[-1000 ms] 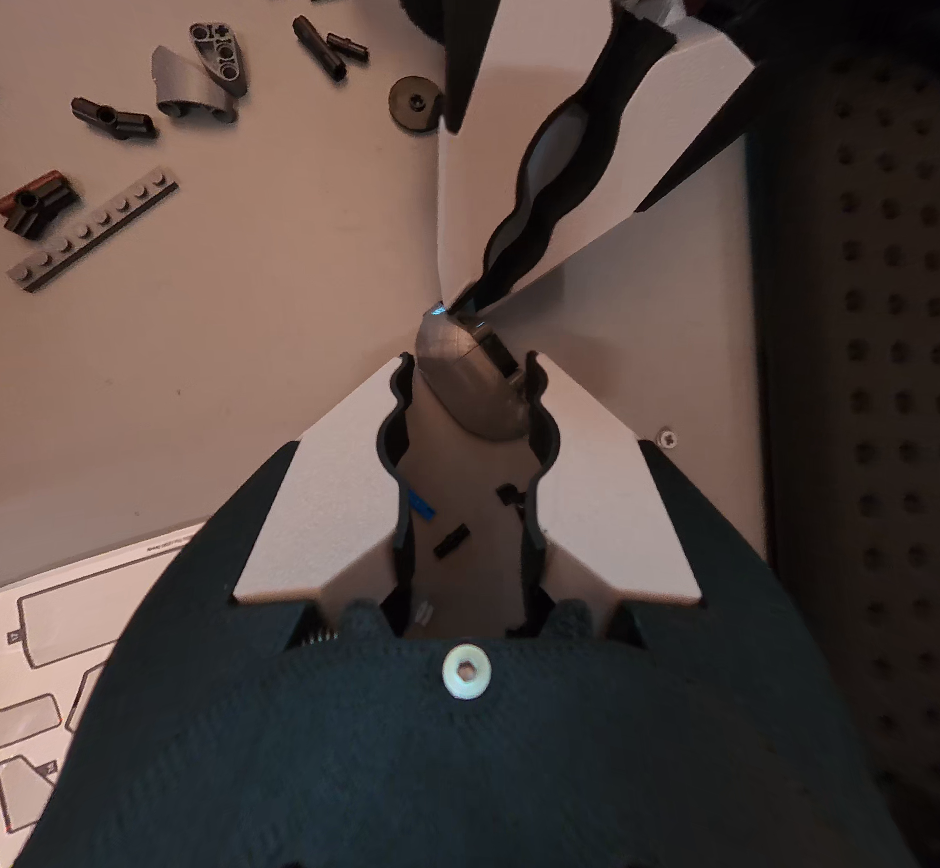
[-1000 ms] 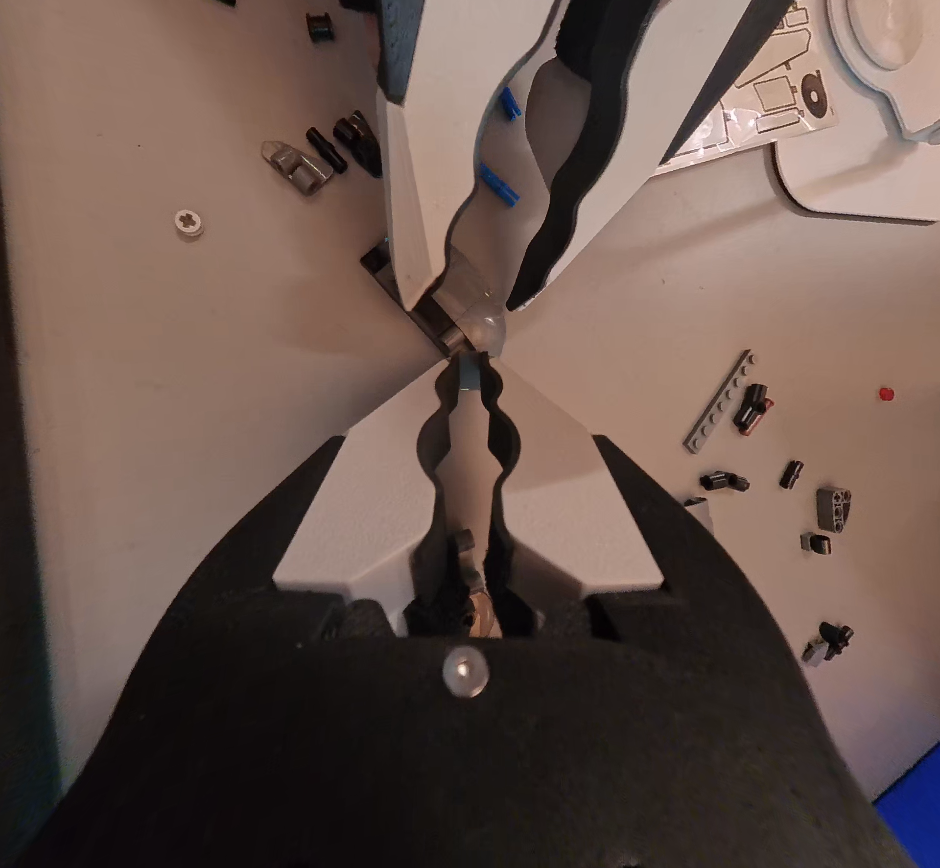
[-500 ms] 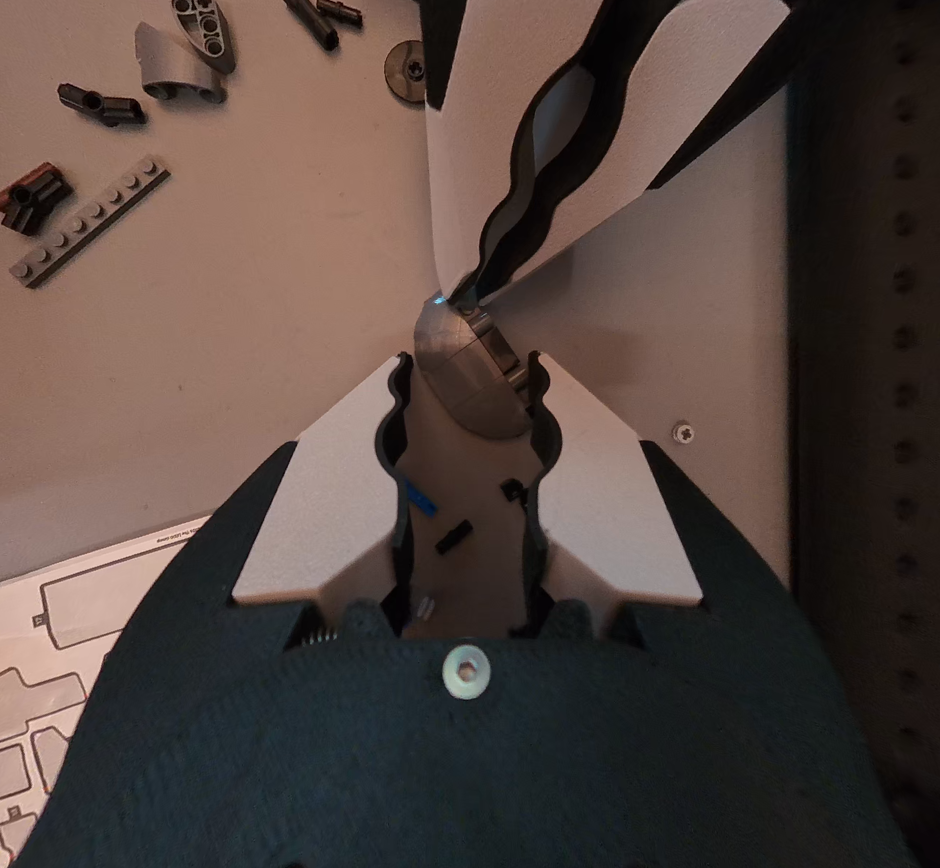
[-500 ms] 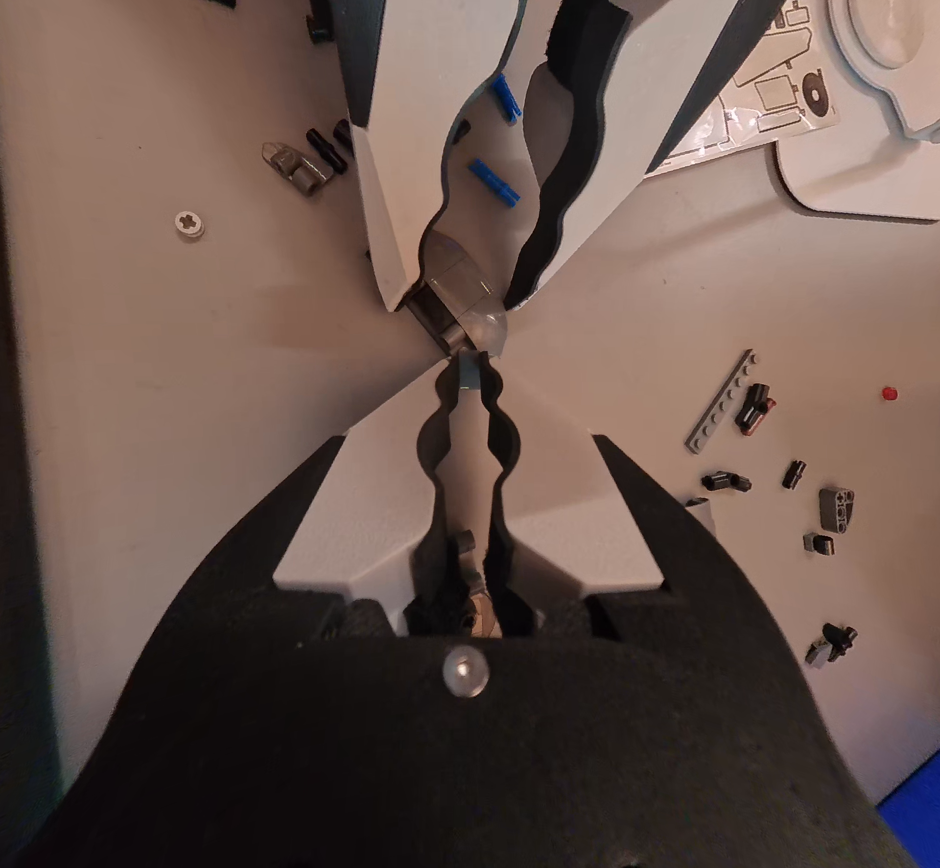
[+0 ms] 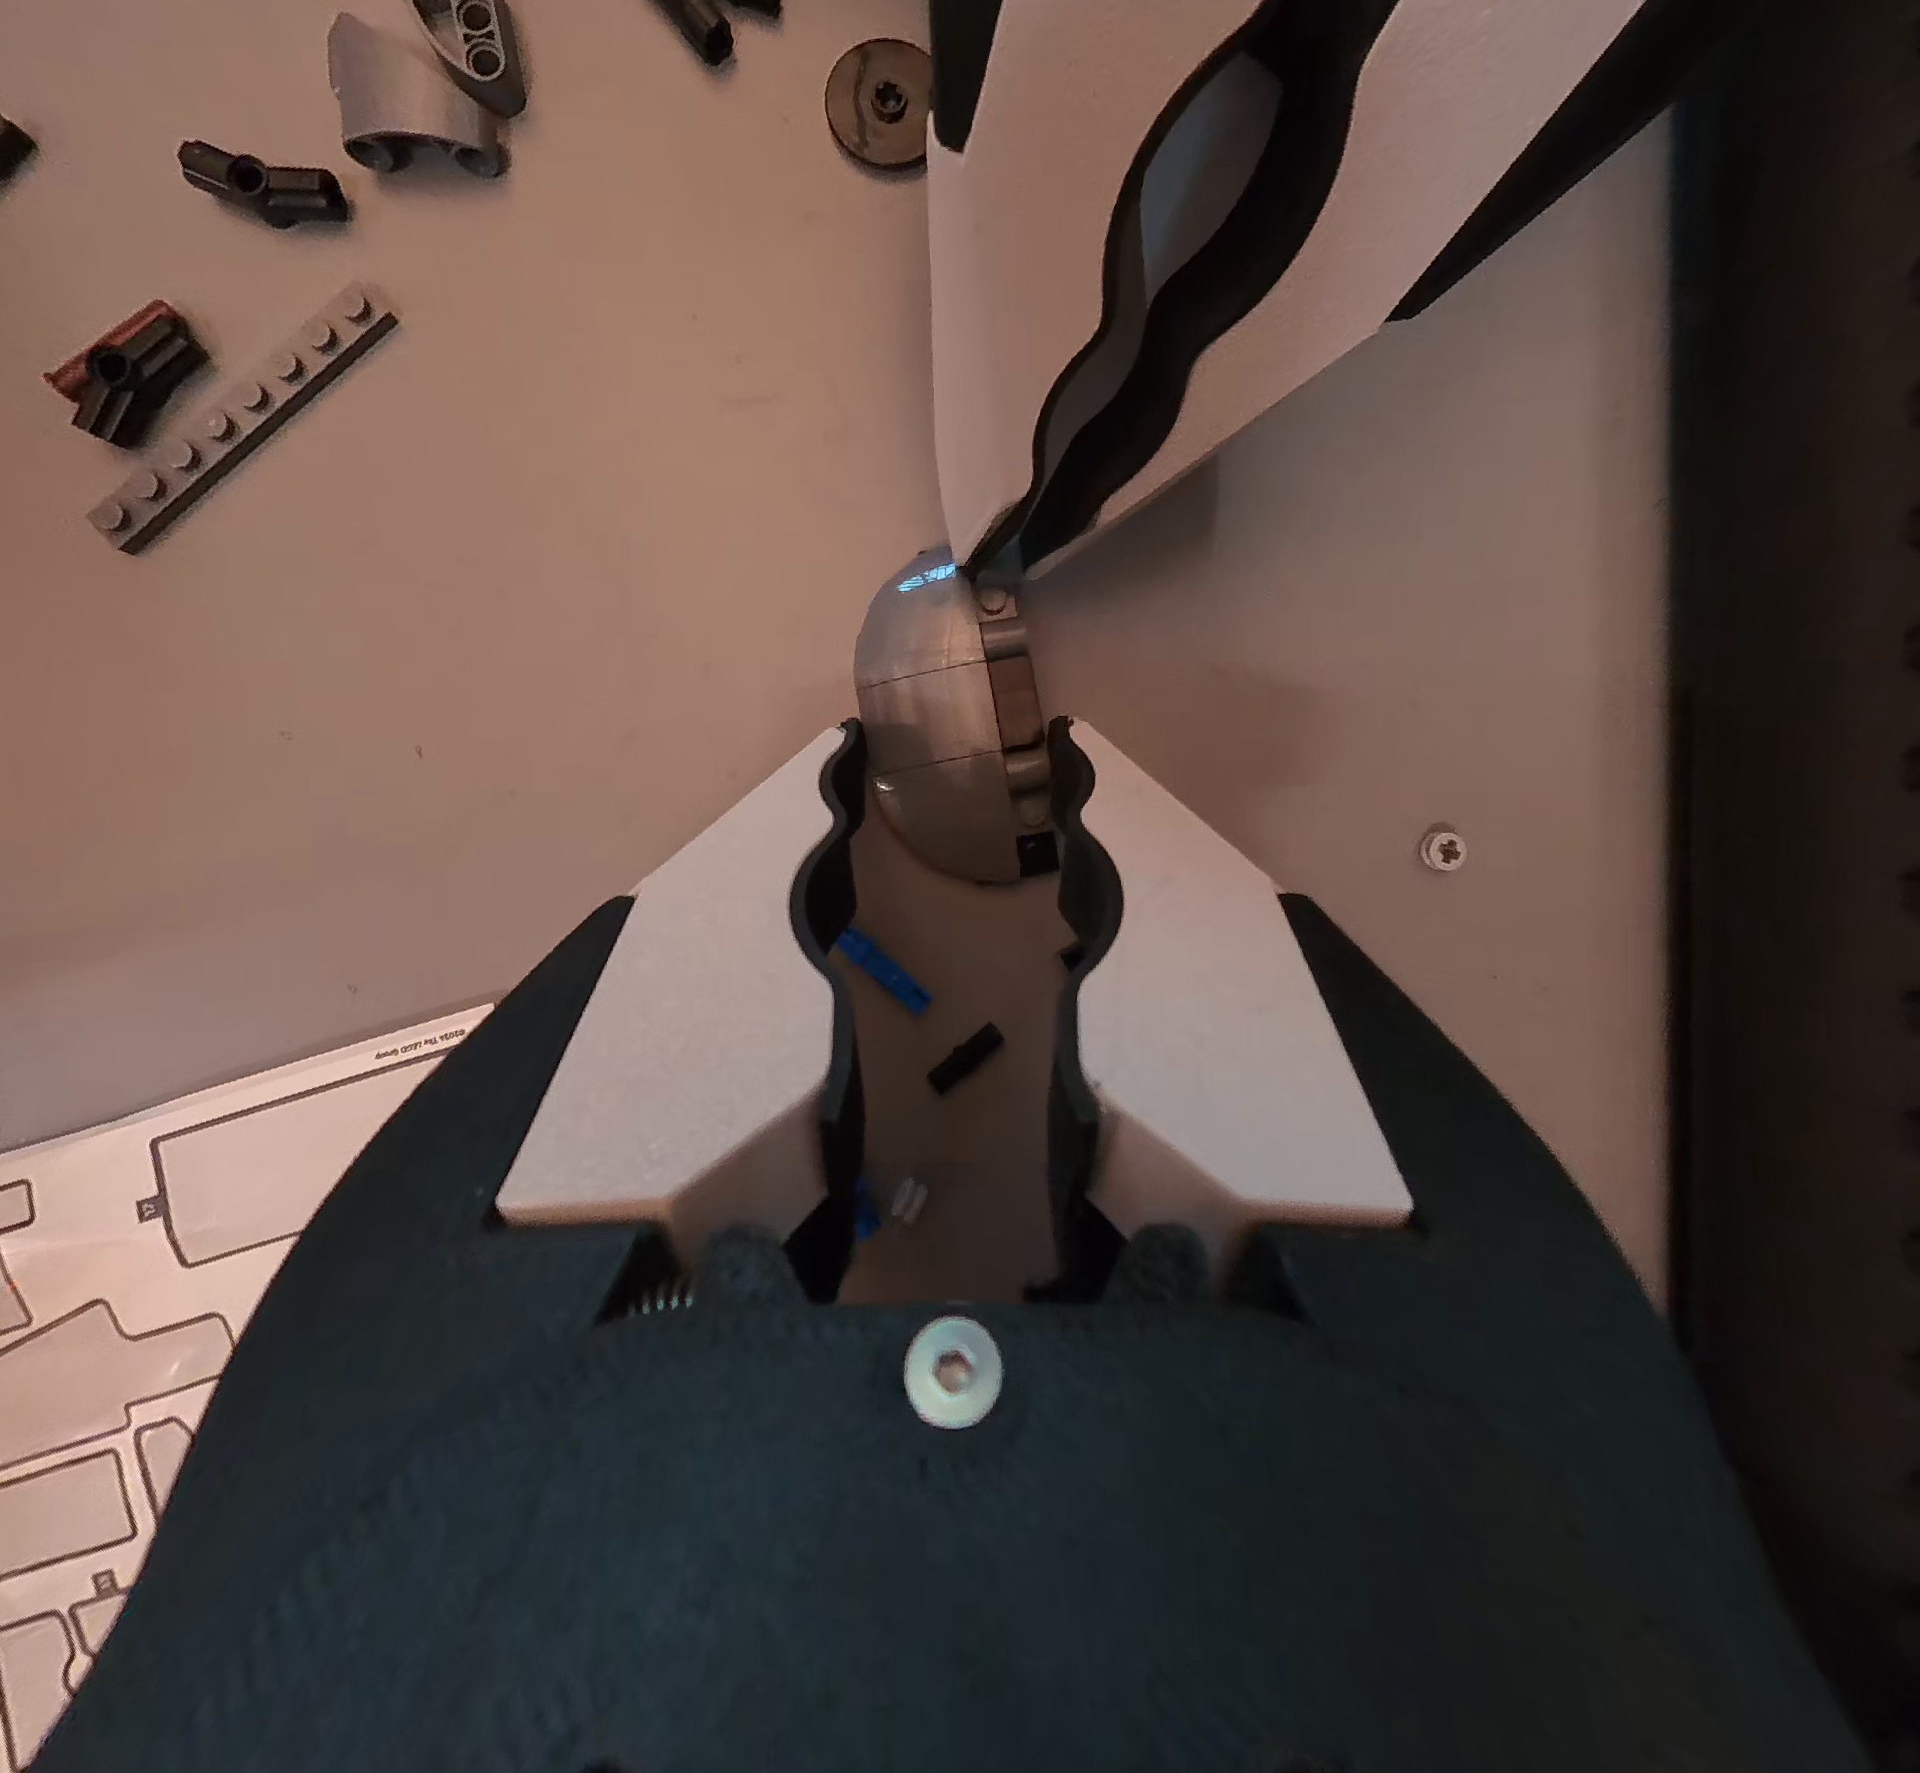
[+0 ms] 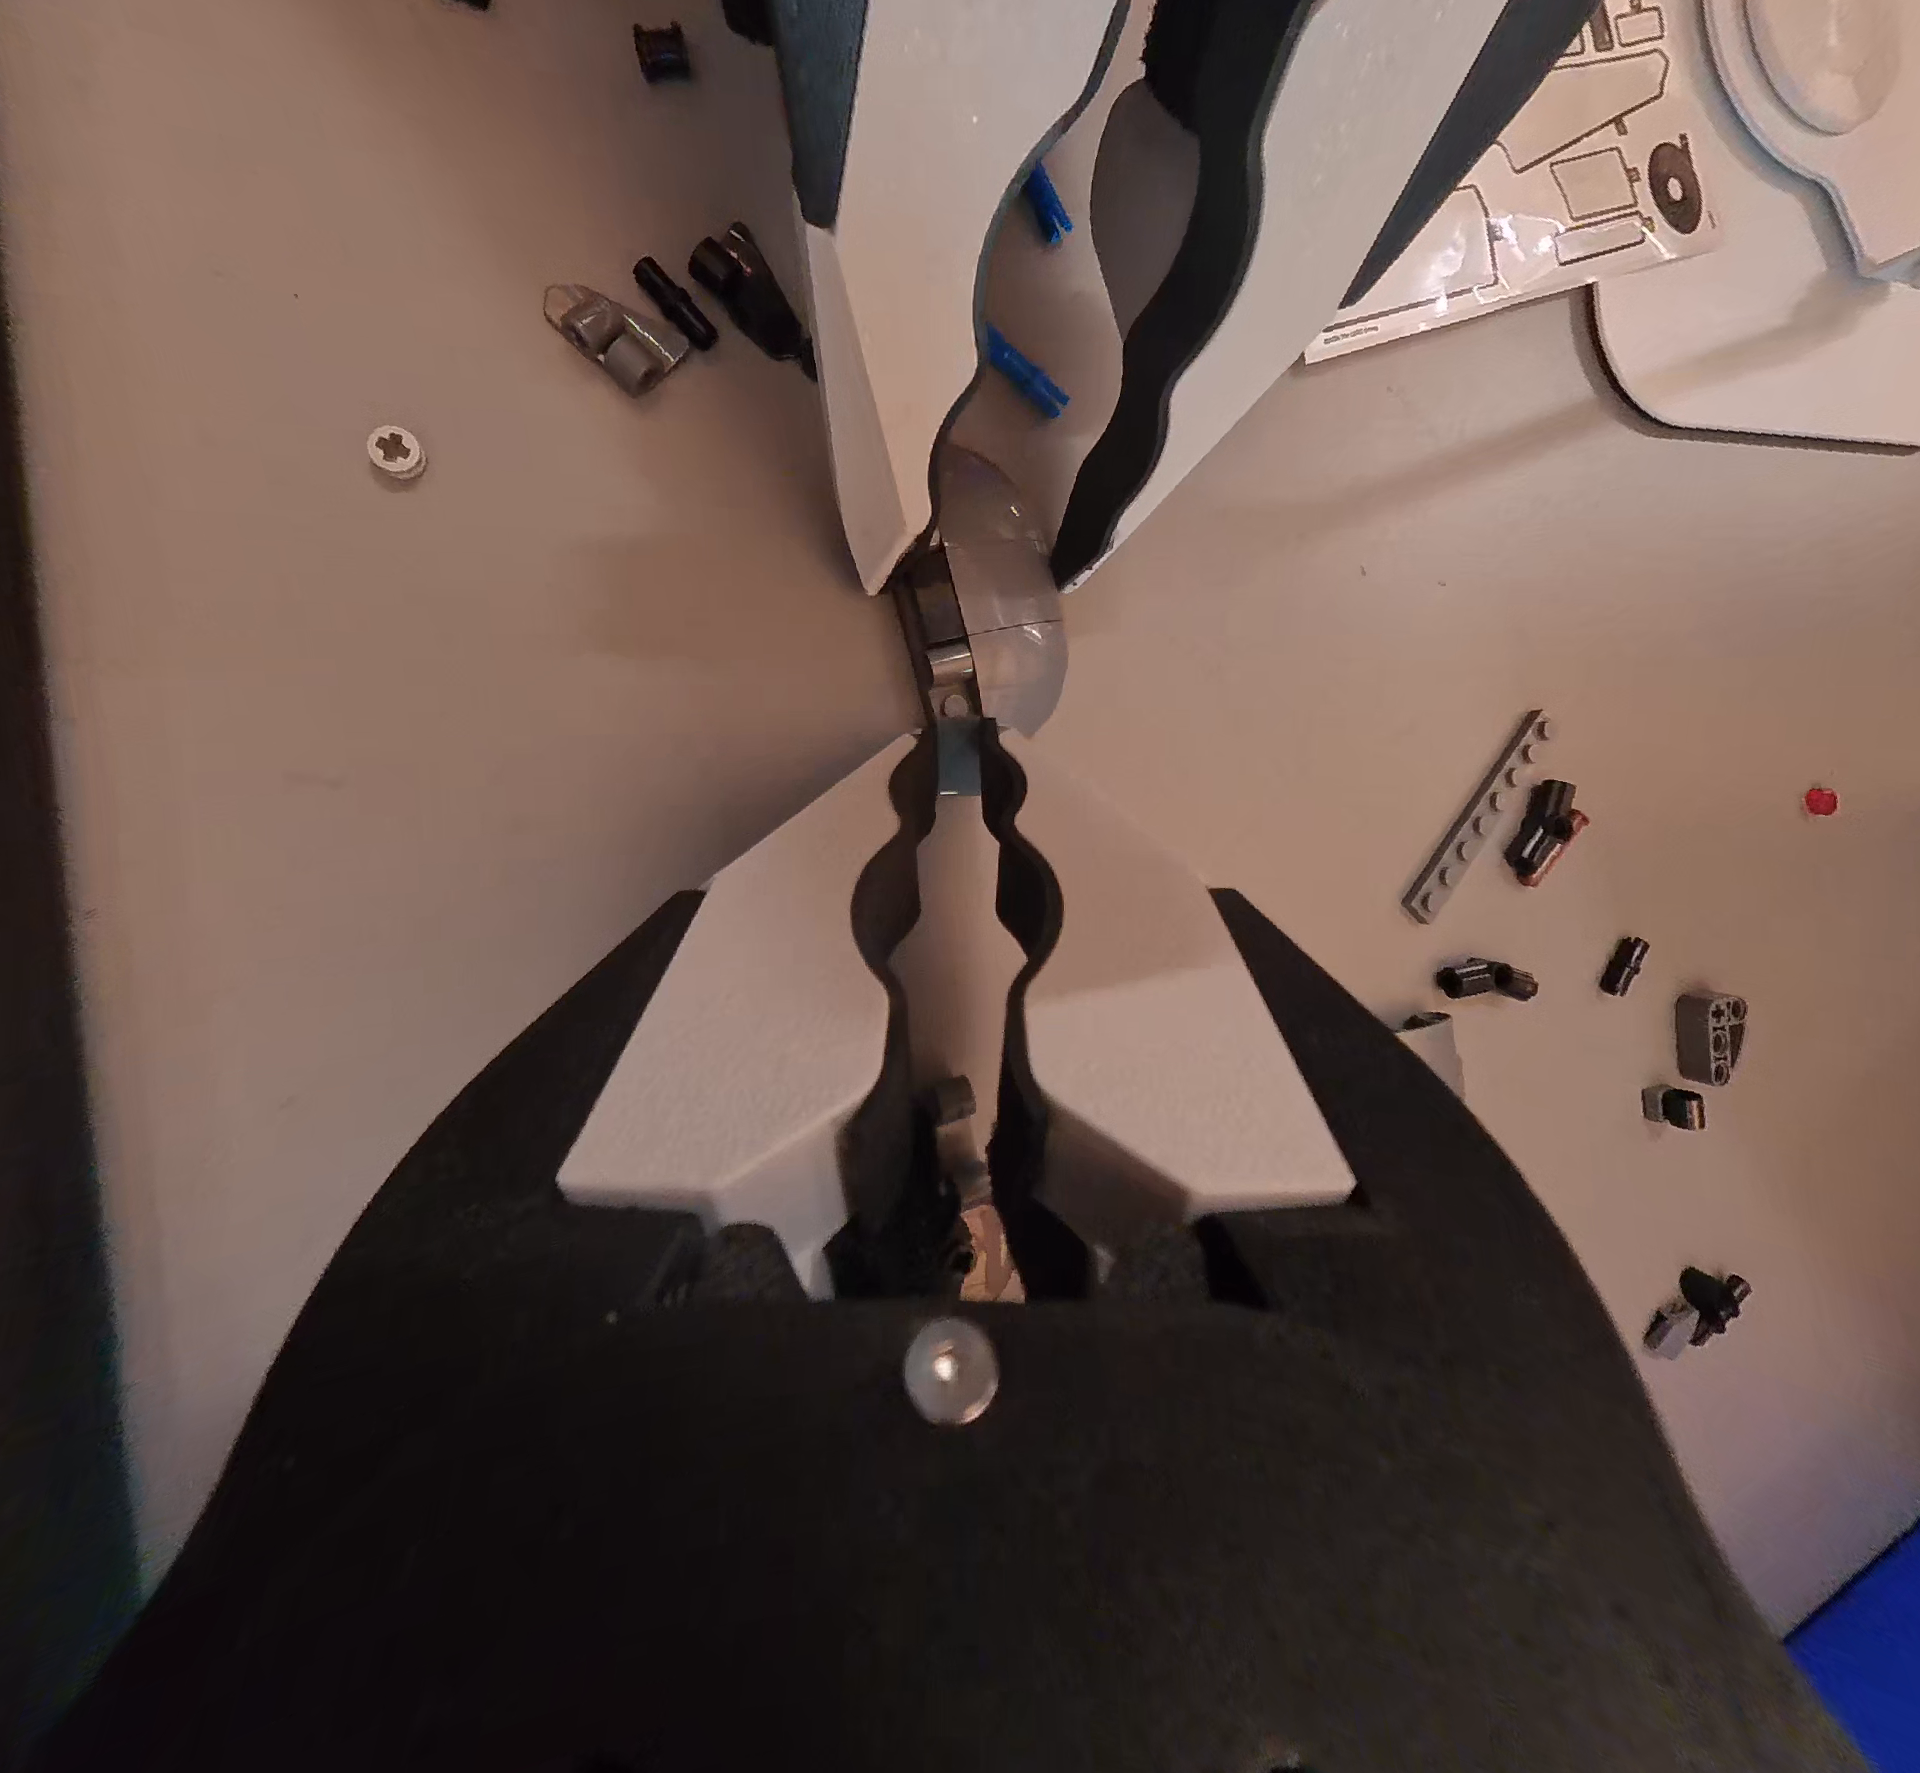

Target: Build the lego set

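Plastic, stiff and light: the grey domed assembly (image 5: pixel 940 747) should handle as a small hard shell with a smooth, probably slippery curved face, so the safer hold is across its flat studded side and edges, and its press-fit pieces could pop apart under a twist.

In the left wrist view, the left gripper (image 5: pixel 951 736) reaches away from the camera with its jaws narrowed onto the near end of the assembly, dome facing left, dark flat side facing right. The assembly hangs above the table (image 5: pixel 520 684), between both tools. The right gripper (image 5: pixel 997 560) comes down from the far right at a slant, its tips meeting the assembly's far end. Loose parts lie far left: a long grey plate (image 5: pixel 244 430), a grey curved panel (image 5: pixel 400 102), a black round disc (image 5: pixel 881 102). A printed sheet (image 5: pixel 156 1308) sits near left.

In the right wrist view, the right gripper (image 6: pixel 956 741) has its jaws drawn nearly together on a small grey piece (image 6: pixel 958 759) at the tips, touching the assembly's (image 6: pixel 997 622) near end; whether it belongs to the assembly I cannot tell. The left gripper (image 6: pixel 982 570) descends from the far side, clasping the dome's upper part. Blue pins (image 6: pixel 1023 367) lie on the table beyond, and a long grey plate rests right.
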